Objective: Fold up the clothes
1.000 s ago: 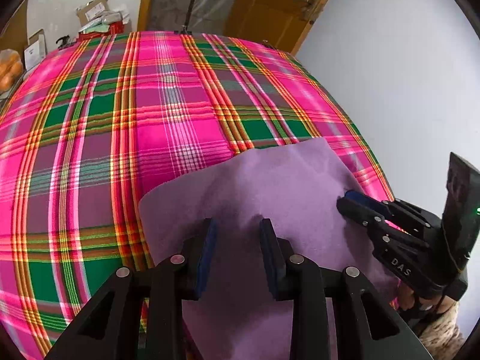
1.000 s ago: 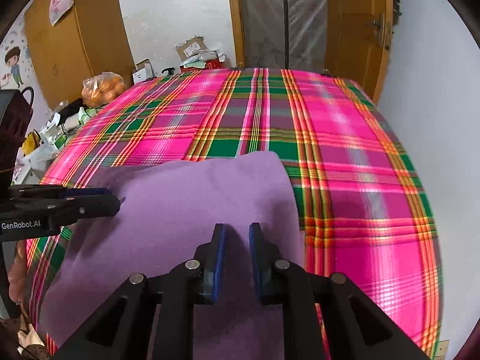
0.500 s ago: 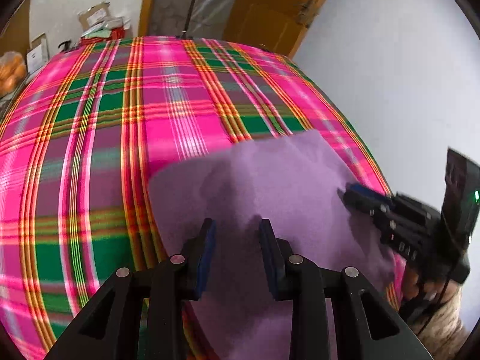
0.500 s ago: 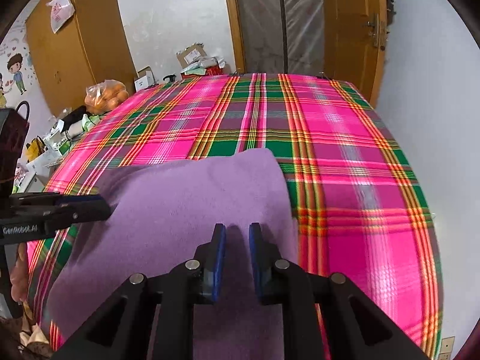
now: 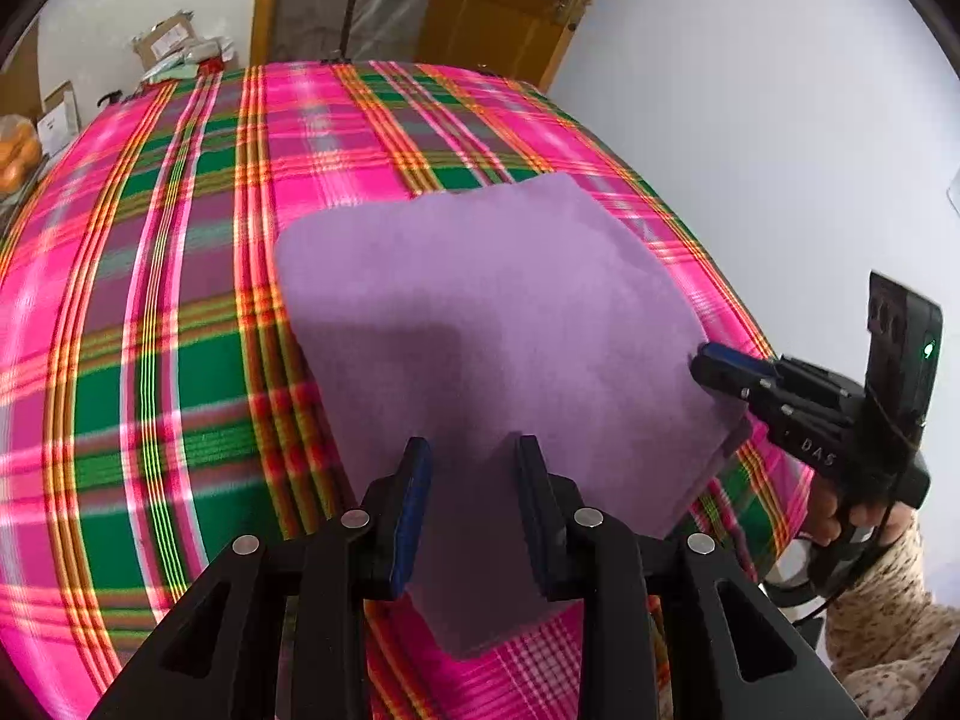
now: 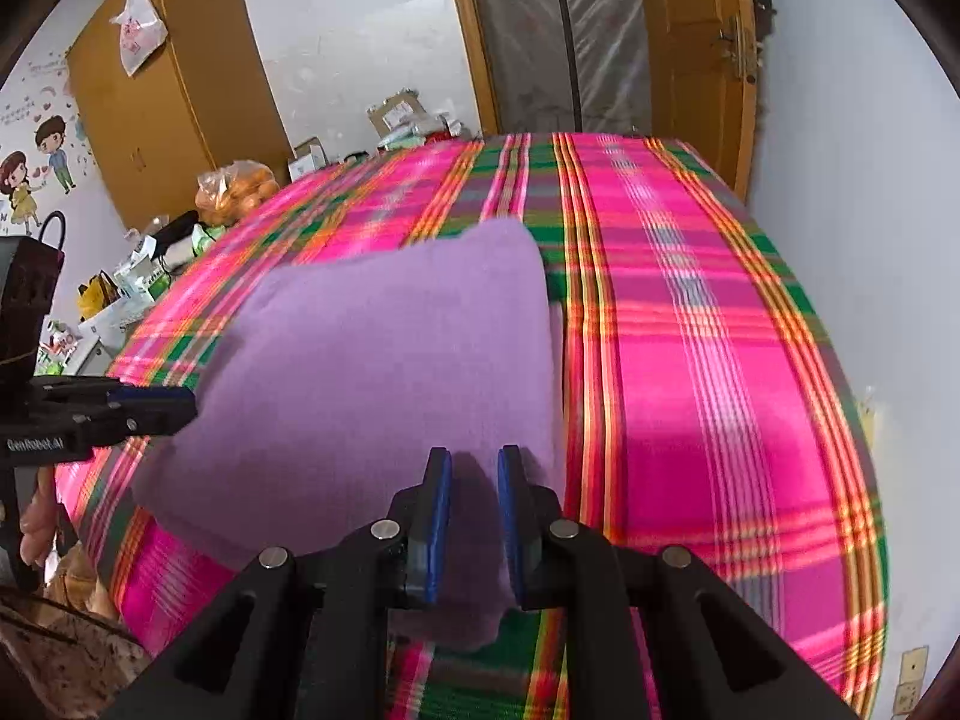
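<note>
The purple cloth (image 5: 492, 324) is on the bed, lying over the pink-and-green plaid bedspread (image 5: 150, 312) near the bed's near edge and closer to the white wall (image 5: 780, 90) side. Its near part is lifted off the bedspread and its far edge still lies flat on it. From the left wrist view the left tongs (image 5: 471, 504) have a near corner of the cloth sitting between the 2 blue-padded fingers (image 5: 414, 498), but there's a visible gap between the pads, so I honestly can't tell if they're actually pinching it or just spread around it. Same story on the other side: in the right wrist view the right tongs (image 6: 474, 510) sit with the cloth's other near corner running down between the fingers, gap smaller, grip unclear. You can also see each tool from the opposite camera: the right one comes in from the right edge with its tip at the cloth's side edge, held by a hand (image 5: 840, 516) in a speckled fuzzy sleeve (image 5: 888, 624). Background stuff: a wooden door (image 5: 498, 6) past the far end of the bed, a wooden wardrobe (image 6: 174, 102), and a bag of oranges (image 6: 240, 192) off the left side.
</note>
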